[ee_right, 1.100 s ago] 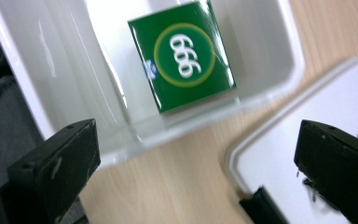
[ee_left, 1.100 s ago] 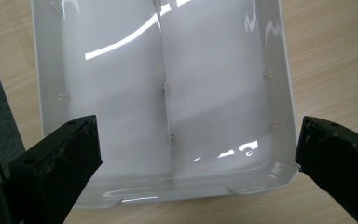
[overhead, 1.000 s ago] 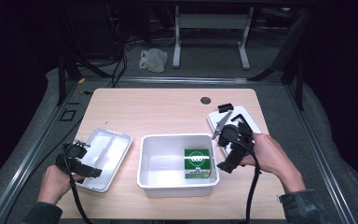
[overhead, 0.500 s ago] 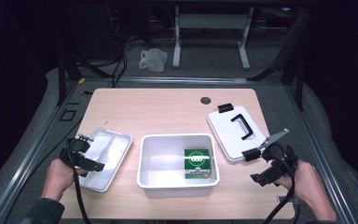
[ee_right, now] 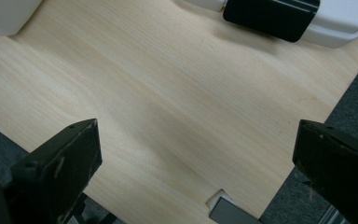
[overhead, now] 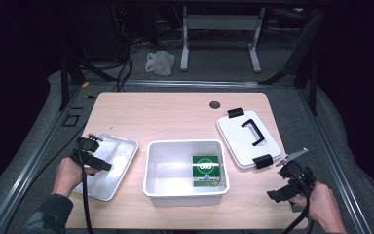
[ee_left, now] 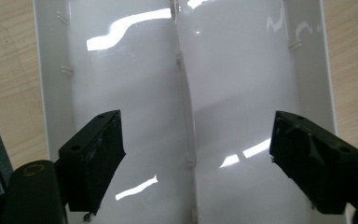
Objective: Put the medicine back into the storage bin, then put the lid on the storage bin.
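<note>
Table (overhead: 175, 117): pale wood grain, flat.
Bin (overhead: 151, 183): glossy white plastic, rectangular; green box (overhead: 205, 169) inside, at its right end.
Lid (overhead: 233, 134): white, black handle, partly cut off in the right gripper view.
Tray (ee_left: 242, 70): shiny white, ridged.
Left gripper (ee_left: 196, 163): jaws spread, empty, over tray.
Right gripper (ee_right: 196, 172): jaws apart, empty, over the table's corner.

Shallow white tray (overhead: 108, 168) lies flat, empty, at table's left edge, just left of the white bin (overhead: 185, 173).

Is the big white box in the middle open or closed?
Open. The white box has no lid on, so the green carton inside shows. Its lid lies flat on the table to the right.
</note>
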### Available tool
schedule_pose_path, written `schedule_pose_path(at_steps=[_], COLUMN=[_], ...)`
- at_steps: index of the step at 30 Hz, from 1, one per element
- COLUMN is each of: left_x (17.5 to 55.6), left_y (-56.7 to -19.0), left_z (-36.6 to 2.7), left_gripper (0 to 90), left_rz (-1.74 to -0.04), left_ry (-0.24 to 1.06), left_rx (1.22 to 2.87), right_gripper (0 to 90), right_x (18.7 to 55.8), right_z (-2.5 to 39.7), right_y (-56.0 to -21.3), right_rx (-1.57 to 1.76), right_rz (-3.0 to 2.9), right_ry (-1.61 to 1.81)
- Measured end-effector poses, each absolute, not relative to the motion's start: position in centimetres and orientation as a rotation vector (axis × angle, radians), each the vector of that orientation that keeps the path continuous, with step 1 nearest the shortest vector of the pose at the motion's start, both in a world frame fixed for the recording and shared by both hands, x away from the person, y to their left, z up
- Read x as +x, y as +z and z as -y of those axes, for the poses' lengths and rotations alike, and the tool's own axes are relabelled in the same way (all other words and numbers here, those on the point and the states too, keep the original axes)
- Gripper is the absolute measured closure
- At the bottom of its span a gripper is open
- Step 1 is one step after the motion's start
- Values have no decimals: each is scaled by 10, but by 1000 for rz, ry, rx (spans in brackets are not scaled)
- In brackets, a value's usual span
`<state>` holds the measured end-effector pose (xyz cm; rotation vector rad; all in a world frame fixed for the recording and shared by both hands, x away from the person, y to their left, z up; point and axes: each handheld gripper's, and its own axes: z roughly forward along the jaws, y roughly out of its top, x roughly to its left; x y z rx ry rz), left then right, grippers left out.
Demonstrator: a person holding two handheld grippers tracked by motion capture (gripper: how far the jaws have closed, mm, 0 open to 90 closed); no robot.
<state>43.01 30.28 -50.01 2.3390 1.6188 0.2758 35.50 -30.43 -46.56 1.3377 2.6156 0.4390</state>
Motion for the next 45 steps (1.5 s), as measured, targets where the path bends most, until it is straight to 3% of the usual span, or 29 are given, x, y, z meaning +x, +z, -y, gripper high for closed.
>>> schedule_pose_path(at_steps=[3, 5, 9, 14, 24, 29, 35, 45], left_x=[437, 442, 448, 450, 451, 451, 449, 443], left_y=[-504, -507, -514, -517, -520, -527, -521, -502], left_z=[-303, -303, -302, -303, -306, -309, -307, -307], left_gripper=[425, 444, 579, 648, 685, 812, 889, 891], left_rz=[-1623, -1637, -1668, -1691, -1720, -1706, -1705, -1635], left_ry=[251, 227, 198, 165, 133, 77, 161, 212], left_rx=[2339, 2333, 2346, 2344, 2338, 2345, 2335, 2338], right_gripper=[13, 15, 15, 16, 16, 16, 17, 17], right_x=[356, 356, 355, 355, 356, 358, 357, 358], right_z=[303, 303, 304, 305, 302, 300, 303, 302], right_y=[-467, -467, -469, -472, -476, -476, -477, -475], right_rx=[1336, 1338, 1351, 1357, 1352, 1355, 1353, 1331], right_rz=[-2621, -2623, -2628, -2630, -2650, -2651, -2650, -2655], right_ry=[427, 433, 421, 416, 390, 379, 373, 376])
